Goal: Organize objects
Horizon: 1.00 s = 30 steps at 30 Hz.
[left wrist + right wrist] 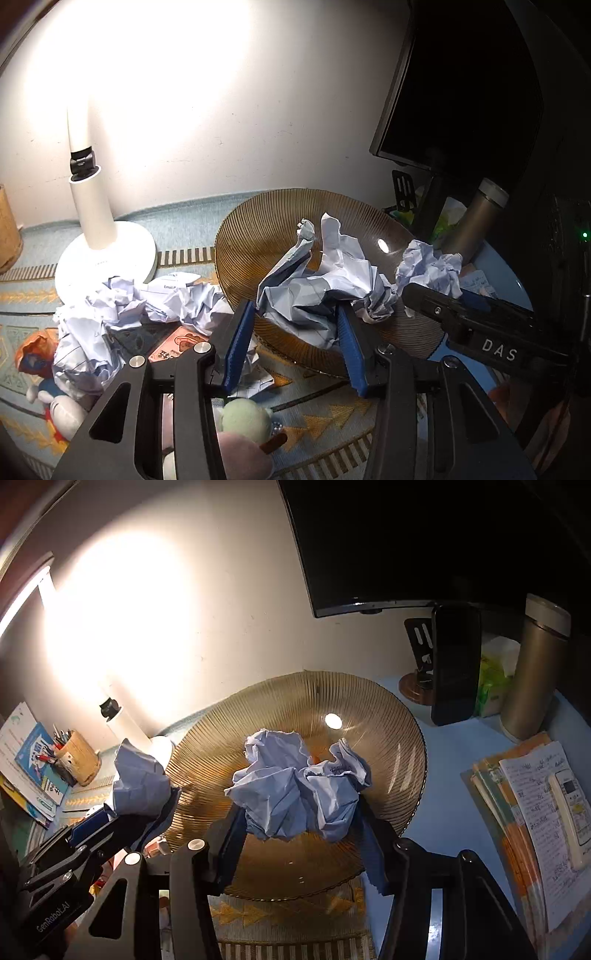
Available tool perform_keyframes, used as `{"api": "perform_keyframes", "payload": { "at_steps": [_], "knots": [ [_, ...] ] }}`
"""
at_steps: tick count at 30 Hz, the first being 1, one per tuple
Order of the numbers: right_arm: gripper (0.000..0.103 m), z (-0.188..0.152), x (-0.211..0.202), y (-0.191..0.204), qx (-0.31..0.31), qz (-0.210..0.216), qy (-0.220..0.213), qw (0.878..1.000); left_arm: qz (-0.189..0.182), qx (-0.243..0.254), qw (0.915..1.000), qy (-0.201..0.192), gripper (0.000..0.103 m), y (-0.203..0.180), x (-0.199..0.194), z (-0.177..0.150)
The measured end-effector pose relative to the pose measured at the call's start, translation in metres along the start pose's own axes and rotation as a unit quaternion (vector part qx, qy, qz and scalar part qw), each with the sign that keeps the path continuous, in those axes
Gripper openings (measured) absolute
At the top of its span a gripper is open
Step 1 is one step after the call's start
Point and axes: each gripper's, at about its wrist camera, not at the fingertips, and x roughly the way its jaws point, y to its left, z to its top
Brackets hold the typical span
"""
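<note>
Each claw grips a crumpled paper wad over the ribbed amber glass plate (369,716); the left claw (295,332) pinches a large wad (314,288) just above the plate's near rim, and the right claw (299,812) pinches another wad (295,779) over the plate's middle, its blue fingers (373,845) pressed into the paper on both sides. The likely trouble is a snag: loose folds trail around the fingers, so on release a wad may cling and get dragged back off the plate; the two claws also work close together, and a careless swing could knock one wad from the other's grip. Springy paper may roll over the shallow rim, too.

More crumpled paper (110,310) lies on the counter left of the plate, touching the base of a white desk lamp (107,258), with plush toys (240,424) near it. The counter wears a patterned woven mat (332,417) and a pale blue surface beyond; a dark monitor (424,535), a standing phone (456,664), a metal flask (535,672), a stack of notebooks (535,812) with a remote control (572,812), and a pen holder (79,753) crowd it under a plain wall.
</note>
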Motion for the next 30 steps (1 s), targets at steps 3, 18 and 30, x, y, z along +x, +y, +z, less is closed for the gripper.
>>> {"api": "perform_keyframes", "payload": {
  "at_steps": [3,18,30],
  "knots": [
    [0.071,-0.004,0.004,0.0,-0.005,-0.006,-0.004,1.0,-0.007,-0.008,0.9999,0.009,0.071,0.0,0.012,0.0],
    [0.071,-0.079,-0.059,0.07,-0.105,0.023,0.0,0.994,0.092,-0.048,0.9942,-0.029,0.073,0.044,-0.107,-0.094],
    [0.071,-0.157,-0.026,0.134,-0.179,0.047,0.025,0.982,0.178,-0.107,0.9781,-0.007,0.073,0.112,-0.126,-0.165]
  ]
}}
